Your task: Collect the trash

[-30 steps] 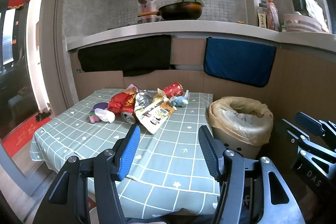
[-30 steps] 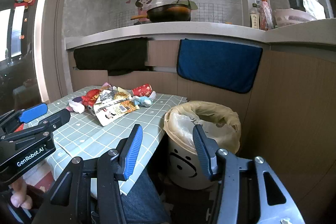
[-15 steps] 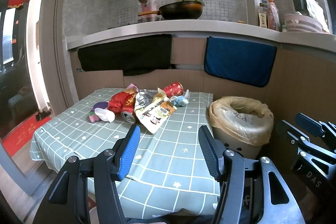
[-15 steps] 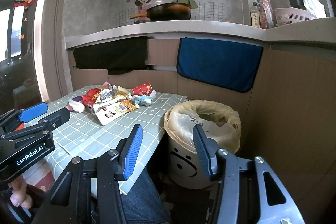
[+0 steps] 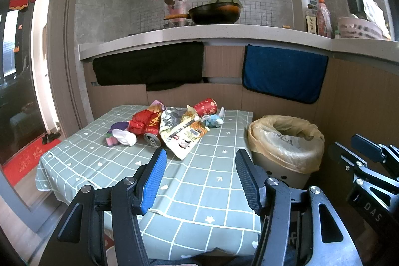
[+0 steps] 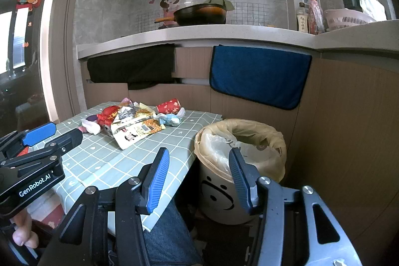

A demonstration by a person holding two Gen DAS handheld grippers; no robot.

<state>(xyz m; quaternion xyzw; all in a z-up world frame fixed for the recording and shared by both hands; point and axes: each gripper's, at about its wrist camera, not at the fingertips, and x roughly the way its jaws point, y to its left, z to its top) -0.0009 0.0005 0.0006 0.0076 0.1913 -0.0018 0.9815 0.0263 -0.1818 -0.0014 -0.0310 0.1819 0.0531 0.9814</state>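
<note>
Both grippers are spread wide with nothing between the pads, not touching anything. The left gripper (image 5: pixel 200 158) hangs over the near part of the table (image 5: pixel 207 191), fingers pointed toward the trash pile at the far end. The right gripper (image 6: pixel 199 158) sits off the table's right edge, one blue pad (image 6: pixel 157 178) over the tablecloth corner and the other in front of the bin (image 6: pixel 239 166). You can spot each gripper from the other's camera too, side by side and apart

The trash is all bunched up near the far end of the green checked tablecloth, well away from both grippers. There's a big printed snack bag (image 5: pixel 184 136) lying flat closest to the grippers, a crumpled red wrapper (image 5: pixel 146 122) with a can (image 5: pixel 152 140) poking out from under it, a red paper cup (image 5: pixel 205 107) tipped on its side at the back, a light blue crumpled bit (image 5: pixel 214 120) next to the cup, and a white and purple wad (image 5: pixel 119 135) on the left end of the pile. A few pieces overlap so I can't sort out every one

The bin stands on the floor just beside the table's right side, lined with a yellowish bag (image 5: pixel 286 138), smiley face on the front. Can't tell what's inside it, if anything

Behind everything there's a counter with a black pan (image 5: pixel 214 13) and a blue towel (image 5: pixel 284 74) hanging below it
</note>
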